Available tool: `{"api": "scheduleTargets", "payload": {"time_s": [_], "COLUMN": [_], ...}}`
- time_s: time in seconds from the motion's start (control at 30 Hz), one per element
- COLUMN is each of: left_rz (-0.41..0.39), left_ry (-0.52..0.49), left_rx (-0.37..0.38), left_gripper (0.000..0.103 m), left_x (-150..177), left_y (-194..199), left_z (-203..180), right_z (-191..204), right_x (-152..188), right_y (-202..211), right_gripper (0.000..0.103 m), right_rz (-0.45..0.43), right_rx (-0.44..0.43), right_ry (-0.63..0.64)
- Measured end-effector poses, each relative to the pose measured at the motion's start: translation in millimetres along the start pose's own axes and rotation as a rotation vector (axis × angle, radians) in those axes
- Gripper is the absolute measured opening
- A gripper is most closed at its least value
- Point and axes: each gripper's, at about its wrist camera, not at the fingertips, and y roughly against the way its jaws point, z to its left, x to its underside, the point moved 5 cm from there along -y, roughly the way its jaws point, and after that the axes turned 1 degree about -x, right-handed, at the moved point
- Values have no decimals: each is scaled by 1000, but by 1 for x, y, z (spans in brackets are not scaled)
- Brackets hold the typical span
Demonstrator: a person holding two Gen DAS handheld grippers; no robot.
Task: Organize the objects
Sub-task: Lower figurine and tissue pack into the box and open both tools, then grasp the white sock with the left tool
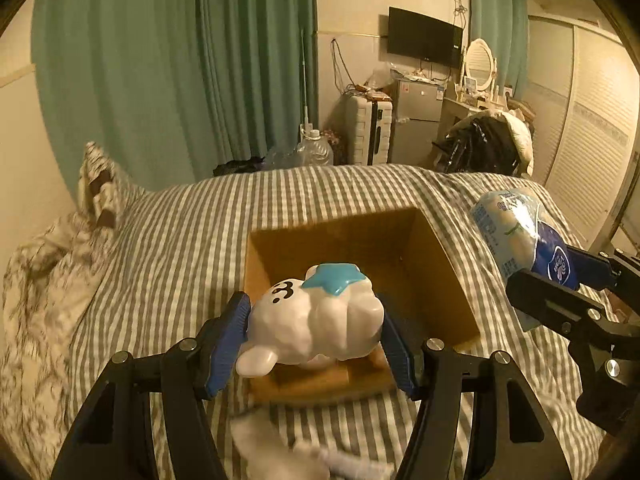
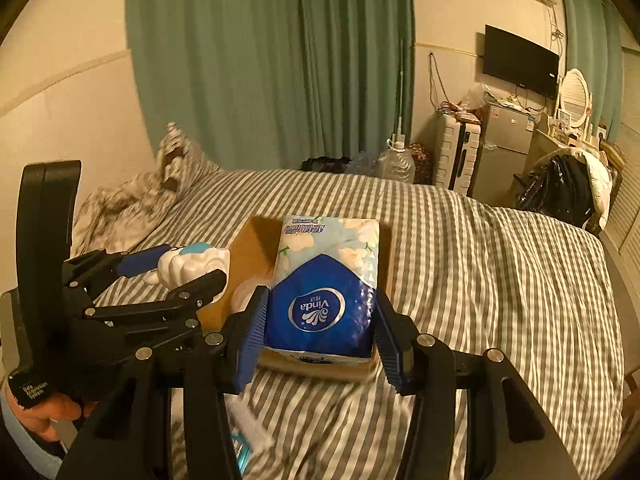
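Observation:
An open cardboard box (image 1: 440,264) sits on the striped bed (image 1: 180,240). My left gripper (image 1: 316,332) is shut on a white cloud-shaped toy (image 1: 320,320) with a blue star on top, held over the box's near edge. My right gripper (image 2: 320,320) is shut on a blue Vinda tissue pack (image 2: 324,280), held above the box (image 2: 244,248). The tissue pack also shows in the left wrist view (image 1: 516,236), to the right of the box. The toy also shows in the right wrist view (image 2: 196,266), at left.
A crumpled patterned quilt (image 1: 52,264) lies at the bed's left. White fluffy items (image 1: 280,448) lie on the bed near me. Beyond the bed stand a water jug (image 1: 314,148), a suitcase (image 1: 370,128), a small fridge (image 1: 416,116) and a chair piled with clothes (image 1: 488,144).

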Motion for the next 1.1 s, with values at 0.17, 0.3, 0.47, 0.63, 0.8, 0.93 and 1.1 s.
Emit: {"api": "scheduleTargets", "payload": {"time_s": [0.17, 0.3, 0.47, 0.63, 0.8, 0.93, 1.1], "left_rz": [14, 48, 74, 35, 20, -18, -64], "left_ry": [6, 9, -11, -2, 27, 30, 23], "left_rx": [-11, -8, 21, -22, -54, -78, -122], "left_gripper": [65, 65, 82, 103, 103, 103, 103], "left_x": [-19, -18, -10, -10, -9, -6, 4], "left_y": [-48, -82, -104, -87, -48, -4, 50], "left_z": [4, 5, 0, 7, 24, 34, 40], "right_z": [-15, -26, -37, -51, -57, -44, -15], "right_x": [-11, -3, 2, -1, -8, -12, -2], "right_y": [-45, -80, -94, -67, -24, 21, 71], "right_gripper": [50, 51, 76, 85, 87, 88, 89], "right_rz": [34, 72, 63, 16, -11, -49, -89], "right_rx": [11, 13, -2, 34, 89, 94, 104], "right_ry": [0, -28, -66, -90, -100, -68, 0]}}
